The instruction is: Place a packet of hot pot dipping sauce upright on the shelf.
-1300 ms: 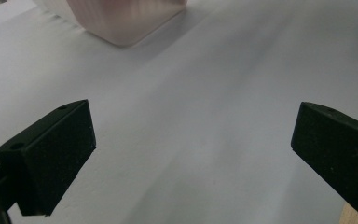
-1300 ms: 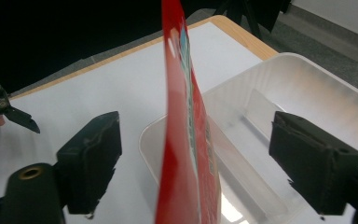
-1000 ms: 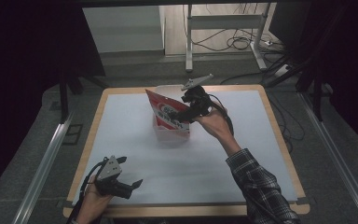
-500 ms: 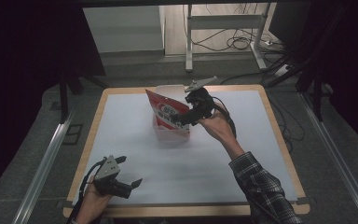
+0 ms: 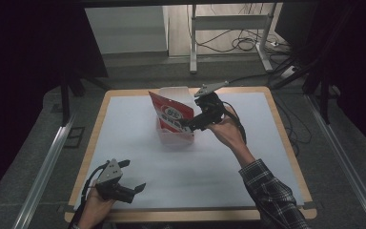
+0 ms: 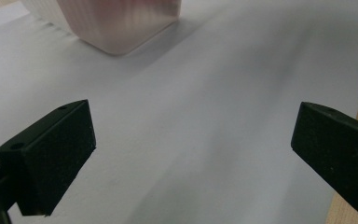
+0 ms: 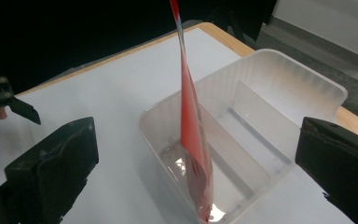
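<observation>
Right tool (image 7: 193, 168) wide open, empty

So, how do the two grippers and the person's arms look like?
Both the left gripper and the right gripper are black, with blocky black jaws, a grey three-cornered plate on top and a trailing black cable. The right forearm wears a dark plaid sleeve.

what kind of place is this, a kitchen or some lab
Most likely a lab or recording rig, not a kitchen: a bare white-topped table in a dark enclosure, loose cables on the floor behind, and a metal stand.
</observation>
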A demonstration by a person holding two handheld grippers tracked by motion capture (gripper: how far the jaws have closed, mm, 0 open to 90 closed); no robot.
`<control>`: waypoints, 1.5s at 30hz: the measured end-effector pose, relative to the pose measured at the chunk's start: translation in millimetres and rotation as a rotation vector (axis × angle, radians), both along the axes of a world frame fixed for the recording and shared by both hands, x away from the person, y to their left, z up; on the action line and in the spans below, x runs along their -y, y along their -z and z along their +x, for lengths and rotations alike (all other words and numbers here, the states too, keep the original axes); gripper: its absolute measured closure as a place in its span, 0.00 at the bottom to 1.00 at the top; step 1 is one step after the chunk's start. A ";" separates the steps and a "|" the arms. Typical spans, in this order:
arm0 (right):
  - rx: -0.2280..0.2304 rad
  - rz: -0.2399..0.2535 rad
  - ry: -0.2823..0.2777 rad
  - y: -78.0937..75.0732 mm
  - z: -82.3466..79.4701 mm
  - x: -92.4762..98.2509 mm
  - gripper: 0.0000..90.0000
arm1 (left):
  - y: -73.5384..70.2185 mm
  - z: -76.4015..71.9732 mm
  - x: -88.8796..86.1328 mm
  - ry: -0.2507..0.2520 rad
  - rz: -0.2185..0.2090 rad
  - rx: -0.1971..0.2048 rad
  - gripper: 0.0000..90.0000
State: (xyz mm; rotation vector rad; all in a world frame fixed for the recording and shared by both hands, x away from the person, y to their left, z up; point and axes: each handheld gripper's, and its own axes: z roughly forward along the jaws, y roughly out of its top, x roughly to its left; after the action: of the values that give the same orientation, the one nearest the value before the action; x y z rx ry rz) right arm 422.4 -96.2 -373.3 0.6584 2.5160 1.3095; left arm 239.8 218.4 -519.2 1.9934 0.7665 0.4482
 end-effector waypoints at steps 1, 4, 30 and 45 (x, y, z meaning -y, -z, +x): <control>0.005 -0.001 -0.003 0.2 -0.4 1.0 0.00 | 0.1 0.0 0.1 0.000 0.001 0.000 0.00; 0.003 0.002 0.000 0.8 -2.0 4.5 0.00 | 0.2 -0.2 0.5 0.000 -0.001 0.000 0.00; 0.001 -0.006 0.048 12.9 -20.8 37.2 0.00 | 0.5 -0.4 0.8 -0.005 0.009 0.003 0.00; -0.002 -0.034 0.069 24.0 -32.3 52.9 0.00 | 0.9 -0.5 2.0 -0.004 0.018 0.002 0.00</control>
State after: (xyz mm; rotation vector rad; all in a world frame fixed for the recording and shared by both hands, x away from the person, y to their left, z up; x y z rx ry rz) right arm 390.1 -149.1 -397.4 0.7329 2.4881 1.2402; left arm 239.4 216.5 -520.1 2.0087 0.7678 0.4610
